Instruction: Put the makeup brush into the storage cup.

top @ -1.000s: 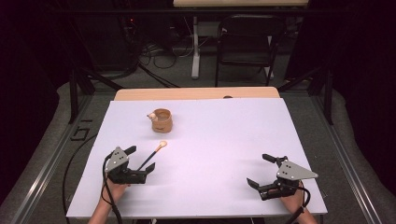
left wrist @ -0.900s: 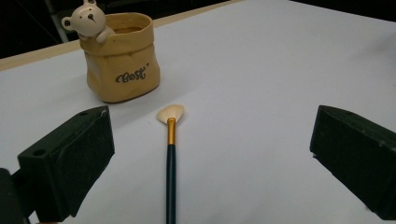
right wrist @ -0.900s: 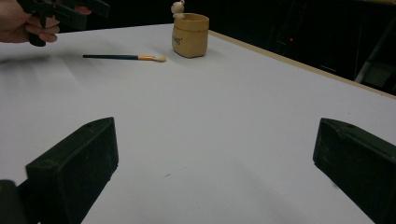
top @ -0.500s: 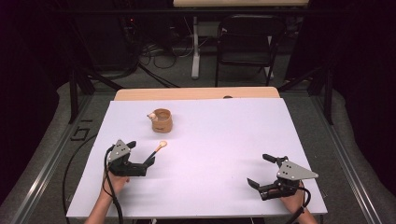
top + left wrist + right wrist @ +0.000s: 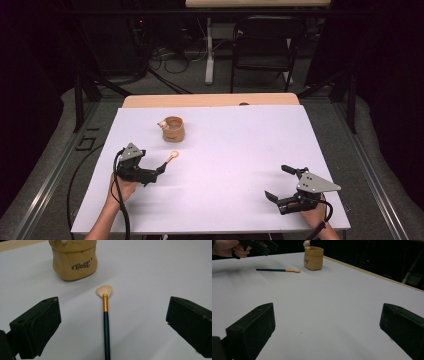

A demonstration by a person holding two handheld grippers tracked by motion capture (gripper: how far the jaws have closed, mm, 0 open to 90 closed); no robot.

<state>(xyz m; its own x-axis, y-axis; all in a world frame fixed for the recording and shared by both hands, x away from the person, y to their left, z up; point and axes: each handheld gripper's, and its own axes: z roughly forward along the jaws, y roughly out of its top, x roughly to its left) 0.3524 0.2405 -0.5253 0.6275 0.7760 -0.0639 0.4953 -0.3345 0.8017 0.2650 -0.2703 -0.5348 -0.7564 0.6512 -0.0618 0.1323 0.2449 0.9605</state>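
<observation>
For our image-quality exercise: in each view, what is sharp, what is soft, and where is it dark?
High view: white table evenly lit, surroundings dark. Left gripper view: brush and pot sharp, the jaws softer. Right gripper view: jaws soft, pot clear, background black.

Brush handle runs out of frame, pot cropped at the top

In the left gripper view, the brush (image 5: 106, 322) handle leaves by the bottom edge and the pot (image 5: 74, 261) rim is cut off; the figure (image 5: 162, 124) on its rim is too small to identify.
</observation>
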